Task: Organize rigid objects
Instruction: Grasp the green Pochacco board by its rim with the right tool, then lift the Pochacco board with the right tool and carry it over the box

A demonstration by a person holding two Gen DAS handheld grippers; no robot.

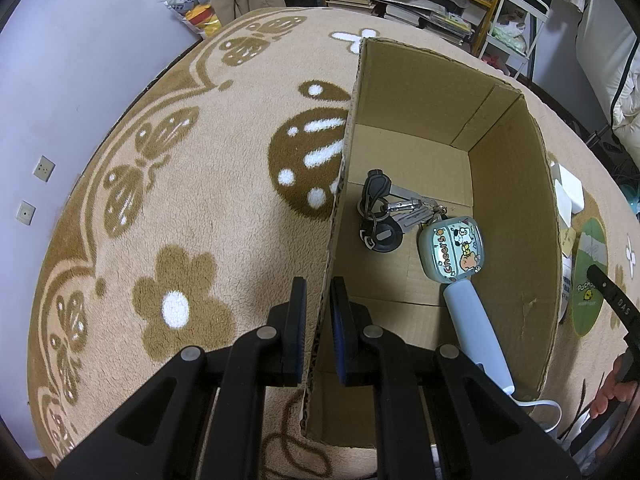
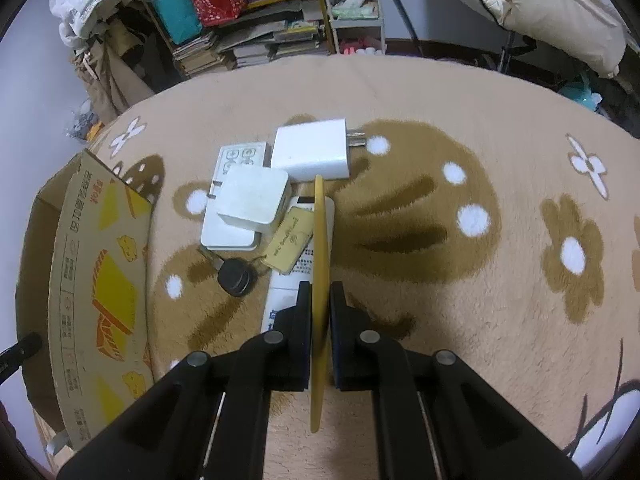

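Observation:
An open cardboard box (image 1: 512,200) stands on the rug, and my left gripper (image 1: 318,288) is shut on its left wall. In the box lie a bunch of keys (image 1: 380,216) and a light-blue handheld gadget (image 1: 452,252) with a cartoon "Cheers" face. My right gripper (image 2: 320,292) is shut on a thin round disc (image 2: 319,240), seen edge-on with a yellow rim. From the left wrist view the same disc (image 1: 588,280) shows a green face just right of the box. Beyond it lie two white chargers (image 2: 310,152) (image 2: 254,198), a black key fob (image 2: 236,276) and a yellow tag (image 2: 290,238).
A white socket block (image 2: 236,200) sits under the nearer charger, and a white printed tube (image 2: 286,296) lies under the disc. The box's printed outer wall (image 2: 100,280) stands left of the pile. Crowded shelves (image 2: 256,20) and bedding (image 2: 540,8) border the rug's far side.

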